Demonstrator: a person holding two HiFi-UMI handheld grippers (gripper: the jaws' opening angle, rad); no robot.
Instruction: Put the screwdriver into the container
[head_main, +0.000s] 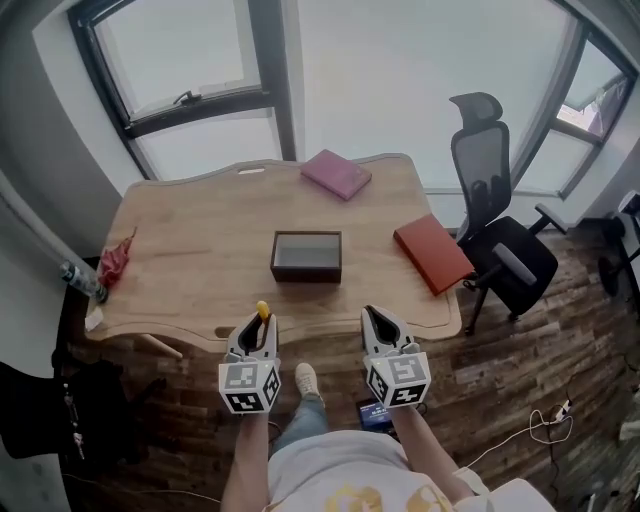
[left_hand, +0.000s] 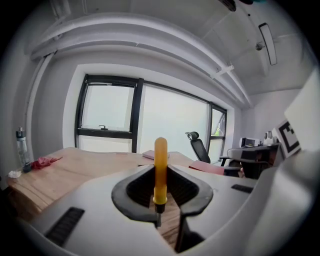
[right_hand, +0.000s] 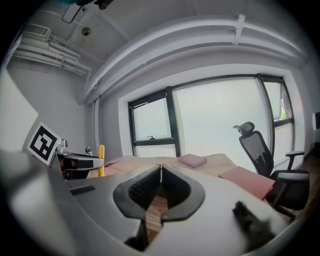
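Observation:
A dark rectangular container (head_main: 306, 256) stands open-topped in the middle of the wooden table (head_main: 200, 250). My left gripper (head_main: 259, 322) hovers at the table's near edge, in front of the container and slightly left. It is shut on a screwdriver (head_main: 263, 310) with a yellow handle. In the left gripper view the screwdriver (left_hand: 160, 150) stands upright between the fingertips of the left gripper (left_hand: 161, 169), handle up. My right gripper (head_main: 378, 320) is level with it on the right. In its own view the right gripper (right_hand: 161, 169) is shut with nothing in it.
A pink book (head_main: 337, 174) lies at the table's far edge and a red book (head_main: 432, 253) at its right edge. A red cloth (head_main: 115, 258) and a bottle (head_main: 80, 280) are at the left end. A black office chair (head_main: 495, 230) stands right of the table.

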